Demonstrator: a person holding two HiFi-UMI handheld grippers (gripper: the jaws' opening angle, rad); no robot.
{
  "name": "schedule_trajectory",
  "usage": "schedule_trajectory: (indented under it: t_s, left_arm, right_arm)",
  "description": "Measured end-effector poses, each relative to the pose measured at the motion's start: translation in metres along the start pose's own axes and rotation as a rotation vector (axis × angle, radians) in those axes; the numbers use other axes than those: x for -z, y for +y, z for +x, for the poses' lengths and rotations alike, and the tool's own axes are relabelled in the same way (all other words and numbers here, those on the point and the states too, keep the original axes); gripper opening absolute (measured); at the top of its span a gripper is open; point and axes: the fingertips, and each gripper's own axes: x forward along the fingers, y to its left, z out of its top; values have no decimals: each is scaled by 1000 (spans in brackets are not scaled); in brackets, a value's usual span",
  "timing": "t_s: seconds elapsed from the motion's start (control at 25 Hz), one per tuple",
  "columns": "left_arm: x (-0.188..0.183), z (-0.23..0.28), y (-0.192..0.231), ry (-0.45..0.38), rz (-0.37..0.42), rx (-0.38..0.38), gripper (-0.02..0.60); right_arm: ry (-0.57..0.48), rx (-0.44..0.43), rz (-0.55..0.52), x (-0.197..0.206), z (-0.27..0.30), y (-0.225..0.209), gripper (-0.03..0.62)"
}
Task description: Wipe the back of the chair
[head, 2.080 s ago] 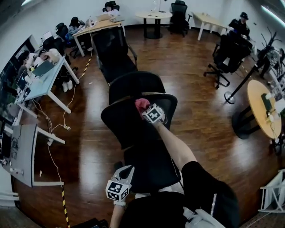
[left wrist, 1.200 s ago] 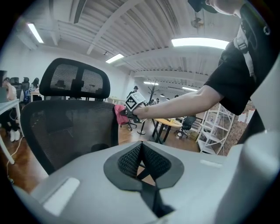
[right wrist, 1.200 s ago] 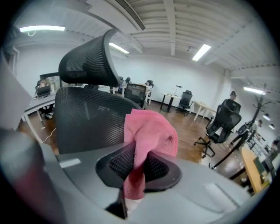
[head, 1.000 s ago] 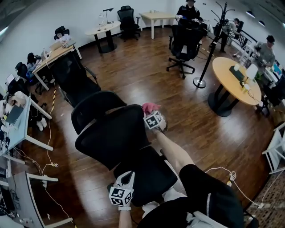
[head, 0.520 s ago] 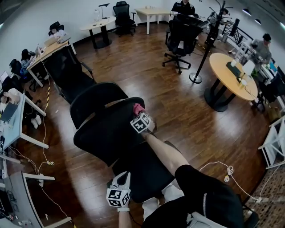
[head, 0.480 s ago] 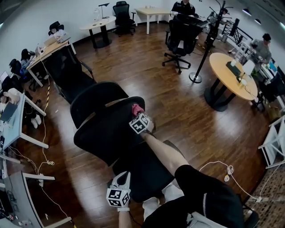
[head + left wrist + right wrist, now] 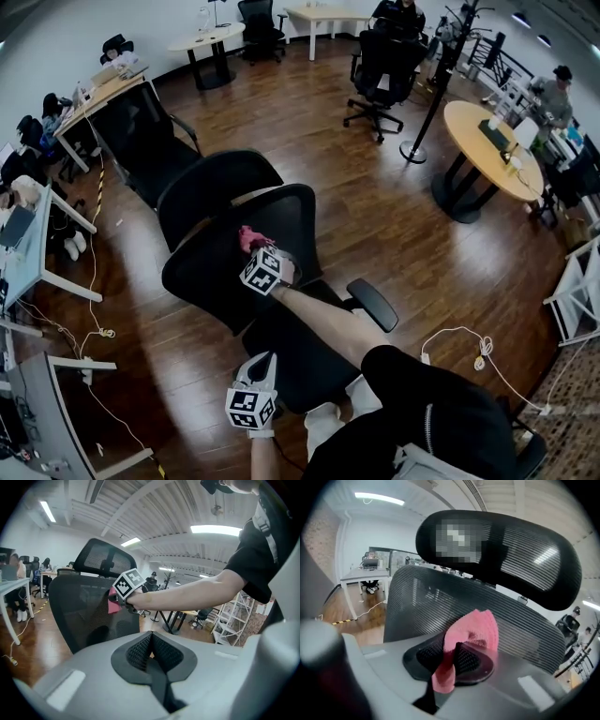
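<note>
The pink cloth [image 7: 473, 627], judged soft and light, is pinched mid-fold by the right gripper [image 7: 457, 660] against the chair back [image 7: 417, 606]; the left gripper [image 7: 151, 651] is closed, empty.

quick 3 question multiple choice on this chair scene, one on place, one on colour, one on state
1. Where is the cloth? A on the floor; B at the chair backrest; C on a round table.
2. What colour is the cloth? A pink; B blue; C white.
3. The left tongs are: A wide open; B shut on the cloth; C shut and empty.
Key: B, the right tongs grip it right at the backrest; A, it is plainly pink; C, their pads meet with nothing between.
</note>
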Motion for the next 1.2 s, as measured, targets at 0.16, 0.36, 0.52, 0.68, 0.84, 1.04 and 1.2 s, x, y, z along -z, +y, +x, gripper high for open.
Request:
schedule_trajectory:
  t_s: [0.16, 0.36, 0.52, 0.68, 0.84, 1.04, 1.2]
  left_arm:
    - [4, -11, 13, -1, -6, -8, -9]
    - [12, -23, 12, -3, -19, -25, -9]
    - [25, -29, 16, -10, -34, -39, -9]
    - [41, -27, 23, -10, -41, -51, -9]
    - [54, -25, 33, -3, -53, -59, -9]
    - [66, -29, 41, -6, -58, -80, -9]
    - [74, -25, 42, 6, -50, -101, -9]
  right_arm:
    - [-24, -48, -39, -26, 17, 39, 41]
    - [-50, -121, -79, -44, 20, 86, 41]
    - [-100, -205, -139, -56, 25, 130, 41]
    - [-147, -298, -199, -70, 25, 173, 41]
    - [-171, -367, -243, -78, 28, 211, 41]
    - [-178, -398, -262, -78, 38, 232, 41]
    - [-180, -370, -229, -73, 43, 215, 41]
